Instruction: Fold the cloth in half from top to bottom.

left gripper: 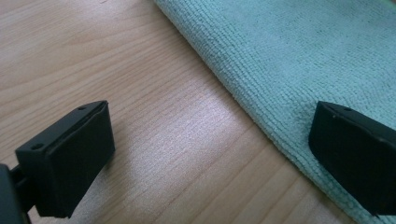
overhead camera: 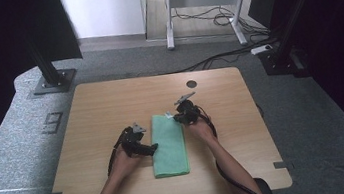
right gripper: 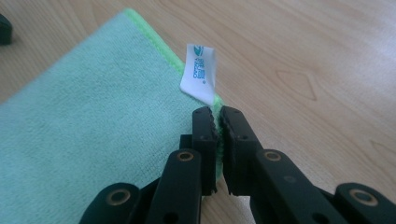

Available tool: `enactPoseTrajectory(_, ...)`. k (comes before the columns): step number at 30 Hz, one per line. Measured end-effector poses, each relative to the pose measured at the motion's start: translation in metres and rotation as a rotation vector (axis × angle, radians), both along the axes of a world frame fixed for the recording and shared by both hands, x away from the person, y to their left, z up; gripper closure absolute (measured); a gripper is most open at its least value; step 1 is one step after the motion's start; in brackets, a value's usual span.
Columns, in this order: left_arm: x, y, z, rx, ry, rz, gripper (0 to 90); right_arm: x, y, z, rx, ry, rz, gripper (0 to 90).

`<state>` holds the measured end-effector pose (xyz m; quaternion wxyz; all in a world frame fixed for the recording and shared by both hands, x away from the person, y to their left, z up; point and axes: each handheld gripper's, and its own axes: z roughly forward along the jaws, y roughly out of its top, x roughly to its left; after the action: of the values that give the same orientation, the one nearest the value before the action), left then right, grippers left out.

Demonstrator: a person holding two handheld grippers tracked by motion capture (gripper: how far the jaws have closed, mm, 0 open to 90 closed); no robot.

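A folded green cloth lies flat on the wooden table, stretched lengthwise between the two hand-held grippers.

The right hand-held gripper sits at the cloth's far right corner. In the right gripper view its jaws are pressed together on the cloth's edge, with a thin strip of green pinched between the pads. Just ahead of the jaw tips, a small white label with blue-green print stands up from the corner hem. The rest of the cloth spreads away to the left of these jaws, and bare table lies to their right. The person's right hand holds this hand-held gripper from behind.

The left hand-held gripper lies low beside the cloth's long left edge, about midway along it, its tips pointing toward the cloth. In the left gripper view its jaws stand wide apart: one jaw is over bare table, the other over the cloth's folded edge, so that edge runs through the gap between them. Nothing is held between these jaws. Whether the jaw over the cloth touches it cannot be told. The person's left hand grips this hand-held gripper from behind.
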<state>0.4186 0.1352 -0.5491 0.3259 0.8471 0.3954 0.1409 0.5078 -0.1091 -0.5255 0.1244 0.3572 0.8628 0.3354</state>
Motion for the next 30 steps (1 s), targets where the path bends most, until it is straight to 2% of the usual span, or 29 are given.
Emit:
enactPoseTrajectory(7, -0.001, -0.001, 0.0, -0.001, -0.001, 0.015, 0.3, -0.011, -0.004, 0.023, 0.045, -0.048, 0.031, 84.2)
enactPoseTrajectory(19, -0.002, -0.001, 0.0, 0.001, 0.0, 0.022, 0.2, -0.047, -0.016, 0.063, 0.115, -0.121, 0.114, 84.4)
enactPoseTrajectory(24, -0.002, -0.001, 0.0, 0.001, -0.001, 0.023, 0.2, -0.066, -0.021, 0.072, 0.132, -0.134, 0.148, 84.6)
enactPoseTrajectory(30, -0.002, -0.001, 0.0, 0.0, -0.001, 0.027, 0.2, -0.09, -0.024, 0.075, 0.146, -0.136, 0.196, 85.1)
